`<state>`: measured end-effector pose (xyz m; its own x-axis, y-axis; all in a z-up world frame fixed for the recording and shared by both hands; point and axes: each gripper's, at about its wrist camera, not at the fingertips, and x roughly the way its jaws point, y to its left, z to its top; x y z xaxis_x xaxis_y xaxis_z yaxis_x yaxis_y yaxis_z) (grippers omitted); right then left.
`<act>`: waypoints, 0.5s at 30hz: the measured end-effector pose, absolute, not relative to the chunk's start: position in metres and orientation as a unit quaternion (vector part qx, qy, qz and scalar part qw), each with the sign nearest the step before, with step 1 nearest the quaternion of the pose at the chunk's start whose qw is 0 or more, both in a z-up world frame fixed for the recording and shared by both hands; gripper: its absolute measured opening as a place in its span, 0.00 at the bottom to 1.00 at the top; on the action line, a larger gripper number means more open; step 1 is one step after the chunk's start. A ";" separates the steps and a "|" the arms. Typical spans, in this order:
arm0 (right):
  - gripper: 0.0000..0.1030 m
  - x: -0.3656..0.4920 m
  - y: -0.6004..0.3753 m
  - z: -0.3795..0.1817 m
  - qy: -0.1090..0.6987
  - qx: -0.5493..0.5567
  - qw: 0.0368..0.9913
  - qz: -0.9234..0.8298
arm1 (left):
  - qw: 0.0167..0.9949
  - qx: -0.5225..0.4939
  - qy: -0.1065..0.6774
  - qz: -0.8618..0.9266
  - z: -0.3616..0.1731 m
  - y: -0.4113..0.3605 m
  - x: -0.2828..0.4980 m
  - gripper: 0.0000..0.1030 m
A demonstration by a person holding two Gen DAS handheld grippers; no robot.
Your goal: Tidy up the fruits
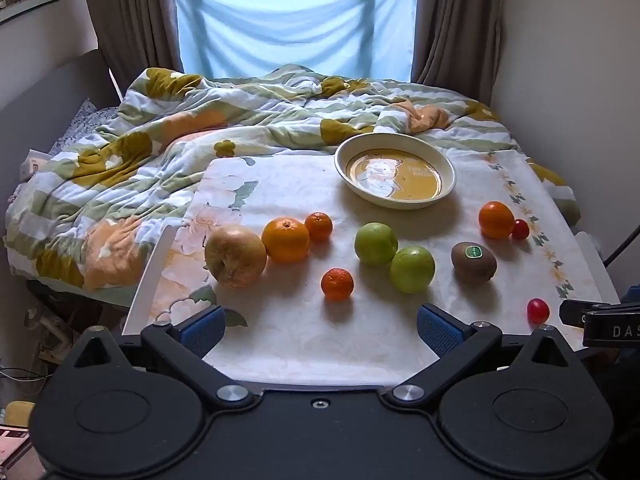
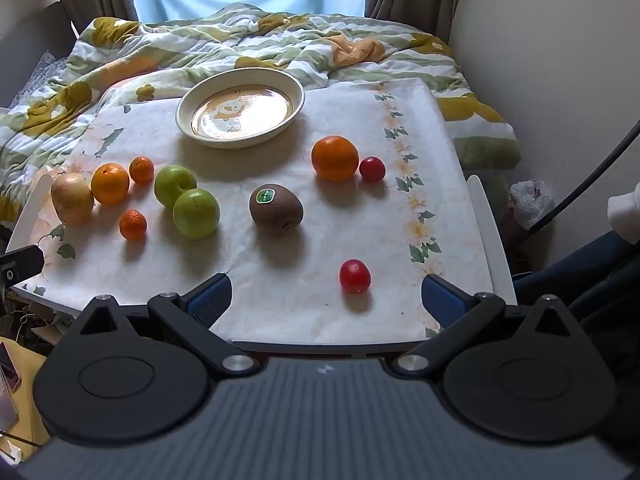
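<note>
The left gripper (image 1: pixel 320 326) is held with its jaws spread wide and nothing between them. Directly ahead of it lies a small mandarin (image 1: pixel 337 283); two green apples (image 1: pixel 412 269), touching each other, sit ahead and slightly right. A yellow apple (image 1: pixel 235 256) lies ahead-left, touching an orange (image 1: pixel 285 239).

The right gripper (image 2: pixel 326 300) is likewise spread wide and empty. A cherry tomato (image 2: pixel 354 276) lies just ahead of it, between the fingers' line. A kiwi (image 2: pixel 275 207) sits farther ahead. The empty bowl (image 2: pixel 240 136) stands beyond, on the table (image 2: pixel 280 304).
</note>
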<state>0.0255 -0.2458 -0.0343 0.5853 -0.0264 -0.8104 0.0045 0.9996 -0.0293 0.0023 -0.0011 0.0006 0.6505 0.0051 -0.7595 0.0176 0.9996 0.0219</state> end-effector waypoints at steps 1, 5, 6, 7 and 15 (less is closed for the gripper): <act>1.00 0.026 -0.245 -0.034 0.455 -0.012 0.891 -0.008 | 0.909 0.015 0.417 -0.005 0.001 -0.001 0.003 1.00; 1.00 0.026 -0.246 -0.033 0.450 -0.010 0.893 -0.003 | 0.911 0.014 0.412 0.003 0.001 -0.002 0.000 1.00; 1.00 0.025 -0.245 -0.034 0.449 -0.010 0.893 -0.003 | 0.911 0.014 0.411 0.004 0.001 -0.002 0.000 1.00; 1.00 0.025 -0.245 -0.035 0.448 -0.010 0.894 -0.002 | 0.911 0.014 0.411 0.005 0.001 0.000 -0.001 1.00; 1.00 0.025 -0.243 -0.034 0.448 -0.016 0.894 -0.006 | 0.910 0.012 0.414 0.008 0.002 0.001 0.000 1.00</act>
<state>0.0245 -0.2428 -0.0339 0.5991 -0.0246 -0.8003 -0.0045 0.9994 -0.0341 -0.0003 0.0006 0.0022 0.6577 0.0251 -0.7529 -0.0048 0.9996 0.0292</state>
